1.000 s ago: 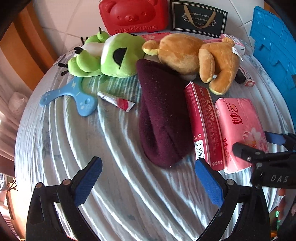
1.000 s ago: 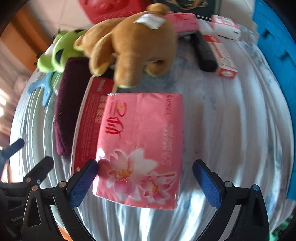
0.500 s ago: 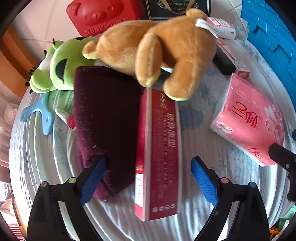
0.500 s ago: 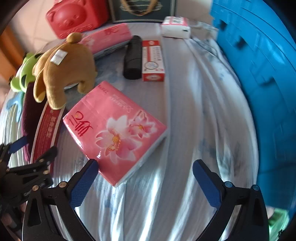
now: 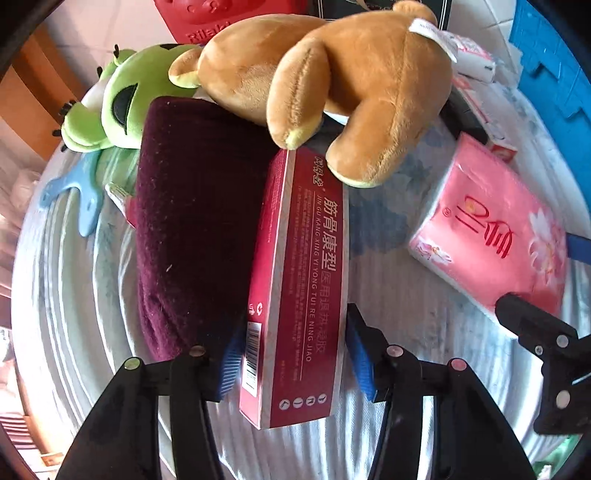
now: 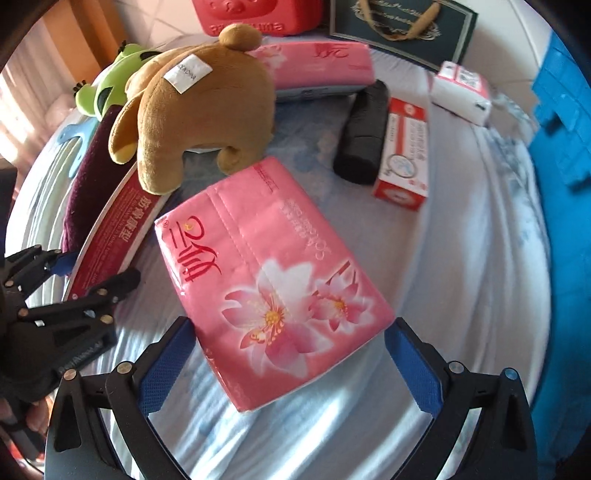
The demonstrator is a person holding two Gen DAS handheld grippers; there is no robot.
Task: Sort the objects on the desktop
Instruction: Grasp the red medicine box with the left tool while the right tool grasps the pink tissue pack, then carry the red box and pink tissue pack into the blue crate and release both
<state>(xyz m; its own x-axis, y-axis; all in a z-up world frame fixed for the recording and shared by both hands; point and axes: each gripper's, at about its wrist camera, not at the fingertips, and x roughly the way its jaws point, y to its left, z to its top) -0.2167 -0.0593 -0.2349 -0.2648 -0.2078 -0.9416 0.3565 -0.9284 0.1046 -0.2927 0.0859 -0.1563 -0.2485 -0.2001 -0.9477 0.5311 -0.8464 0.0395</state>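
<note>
My left gripper [image 5: 295, 354] is shut on the near end of a long dark red box [image 5: 299, 280], which also shows in the right wrist view [image 6: 110, 236]. The box lies beside a maroon folded cloth [image 5: 192, 221], and a brown plush bear's [image 5: 332, 85] paws touch its far end. My right gripper [image 6: 291, 365] is open, its blue pads either side of the near end of a pink tissue pack [image 6: 266, 273]. That pack lies flat on the white cloth and also shows in the left wrist view [image 5: 495, 236].
A green plush frog [image 5: 118, 107], a blue plastic piece [image 5: 74, 188] and a small tube [image 5: 118, 195] lie at the left. A black cylinder [image 6: 362, 136], a red-white box [image 6: 404, 151], another pink pack [image 6: 317, 62], a red case [image 6: 258, 14] and a blue crate [image 6: 565, 110] are farther back and right.
My left gripper moved forward onto the dark red box and closed on it. My right gripper swung back toward the pink tissue pack, which now sits between its open pads.
</note>
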